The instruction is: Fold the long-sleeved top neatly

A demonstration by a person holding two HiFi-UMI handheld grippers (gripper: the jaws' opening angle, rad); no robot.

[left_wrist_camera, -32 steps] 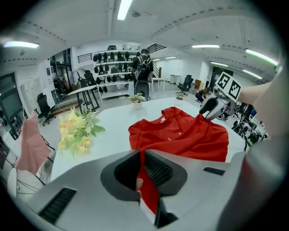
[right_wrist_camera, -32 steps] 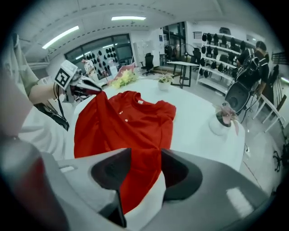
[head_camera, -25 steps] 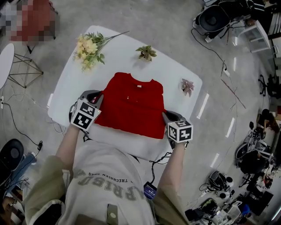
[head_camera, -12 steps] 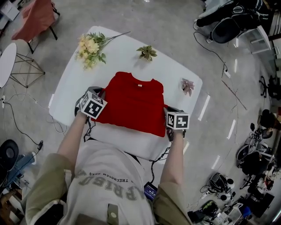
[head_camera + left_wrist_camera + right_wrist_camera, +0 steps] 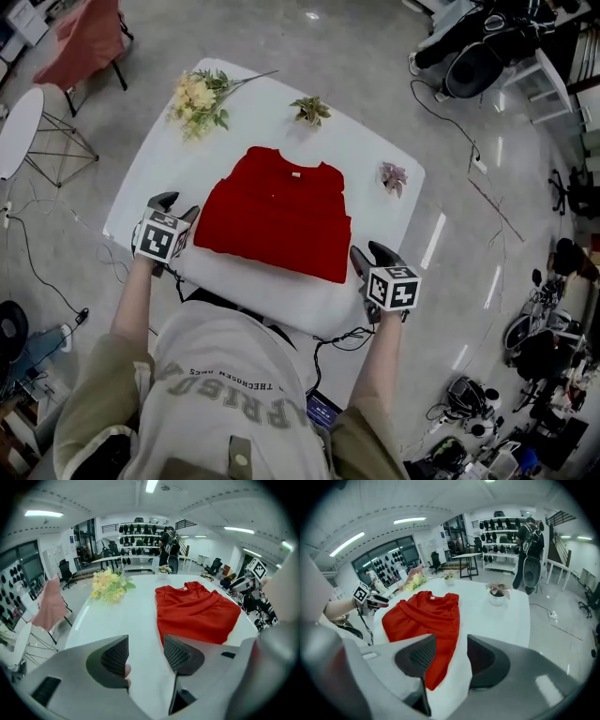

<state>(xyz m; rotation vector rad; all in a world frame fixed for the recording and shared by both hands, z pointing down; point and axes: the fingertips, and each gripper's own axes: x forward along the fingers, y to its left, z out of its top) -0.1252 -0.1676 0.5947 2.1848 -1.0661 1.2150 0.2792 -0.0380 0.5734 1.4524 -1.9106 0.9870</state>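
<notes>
Folded red top (image 5: 272,225) lies on the bench (image 5: 234,112); left gripper (image 5: 178,206) and right gripper (image 5: 370,253), jaws just opening, grasp nothing, flanking its near edge, the right seemingly just clear of the corner

The white counter (image 5: 281,298) carries a bunch of yellow flowers (image 5: 194,97) well ahead of the left gripper (image 5: 178,206). A small green plant (image 5: 311,111) stands at the far edge, and a small pink plant (image 5: 393,175) stands ahead of the right gripper (image 5: 372,253). Far beyond the left gripper, on the floor, stands a chair (image 5: 84,42) draped with pink cloth.
</notes>
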